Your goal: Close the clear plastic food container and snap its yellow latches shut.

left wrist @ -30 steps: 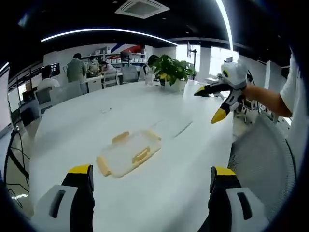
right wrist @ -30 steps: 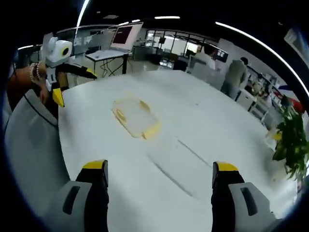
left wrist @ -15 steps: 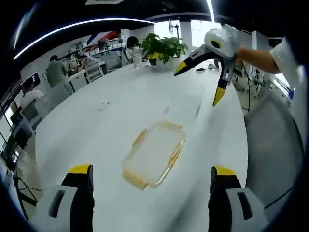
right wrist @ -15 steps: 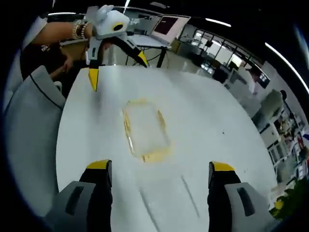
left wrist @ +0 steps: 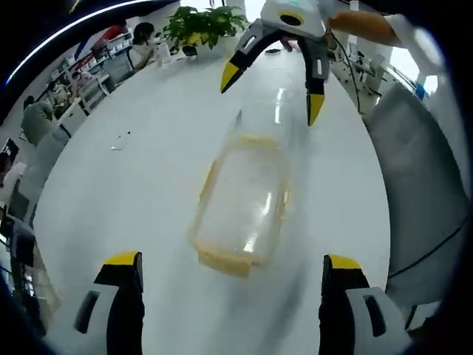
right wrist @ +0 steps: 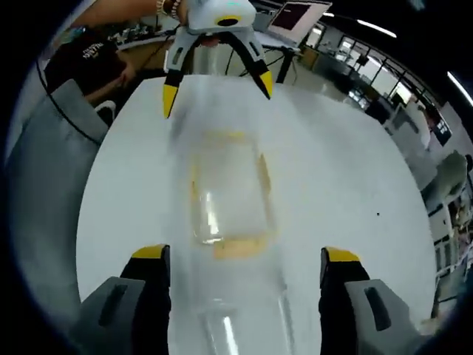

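The clear container [left wrist: 244, 203] lies flat on the white counter [left wrist: 118, 192], its long axis running straight between the two facing grippers; the left gripper [left wrist: 230, 285] and right gripper [right wrist: 244, 277] both hover with fingers spread apart, one at each short end.

Open office: white table [left wrist: 148, 170], potted plant [left wrist: 198, 24], grey chair [right wrist: 44, 185].

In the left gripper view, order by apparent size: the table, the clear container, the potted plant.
1. Table, the largest.
2. Clear container.
3. Potted plant; it stands much farther away, so its true size is unsure.
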`<state>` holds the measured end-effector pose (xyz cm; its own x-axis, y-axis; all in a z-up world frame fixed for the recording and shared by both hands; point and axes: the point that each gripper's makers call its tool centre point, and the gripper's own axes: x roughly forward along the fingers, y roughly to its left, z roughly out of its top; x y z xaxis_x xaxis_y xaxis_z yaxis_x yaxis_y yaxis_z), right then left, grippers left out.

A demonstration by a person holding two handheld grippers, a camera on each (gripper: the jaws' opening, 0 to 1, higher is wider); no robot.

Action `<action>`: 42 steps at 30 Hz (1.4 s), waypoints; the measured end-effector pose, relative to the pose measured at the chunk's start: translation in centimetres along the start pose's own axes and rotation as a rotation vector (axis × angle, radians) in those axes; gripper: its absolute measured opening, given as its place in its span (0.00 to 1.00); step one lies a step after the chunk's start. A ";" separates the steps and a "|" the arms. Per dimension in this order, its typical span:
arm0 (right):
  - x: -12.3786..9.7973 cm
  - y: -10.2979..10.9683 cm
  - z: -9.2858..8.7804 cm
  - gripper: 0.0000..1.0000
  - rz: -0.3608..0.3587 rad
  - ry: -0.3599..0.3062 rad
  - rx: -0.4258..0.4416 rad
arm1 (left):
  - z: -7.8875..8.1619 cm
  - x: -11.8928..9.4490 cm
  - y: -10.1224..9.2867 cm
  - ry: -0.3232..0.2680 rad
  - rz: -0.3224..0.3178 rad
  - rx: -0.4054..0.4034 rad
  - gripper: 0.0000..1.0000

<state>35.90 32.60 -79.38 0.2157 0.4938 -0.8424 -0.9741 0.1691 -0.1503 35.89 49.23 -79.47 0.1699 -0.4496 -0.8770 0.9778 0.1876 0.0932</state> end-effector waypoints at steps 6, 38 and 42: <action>1.8 0.0 0.3 0.76 0.087 -0.015 -0.014 | -1.0 2.2 -0.2 0.036 -0.064 -0.001 0.91; 5.3 0.3 -1.1 0.50 0.204 0.050 -0.055 | -2.5 4.2 1.0 0.067 -0.129 0.113 0.41; 5.4 0.3 -1.2 0.50 0.206 0.095 -0.075 | -2.5 4.2 0.9 0.067 -0.130 0.111 0.41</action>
<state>36.65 34.31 -84.57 0.0076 0.4280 -0.9037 -1.0000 0.0070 -0.0051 37.17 49.67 -84.24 0.0358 -0.4038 -0.9142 0.9992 0.0326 0.0247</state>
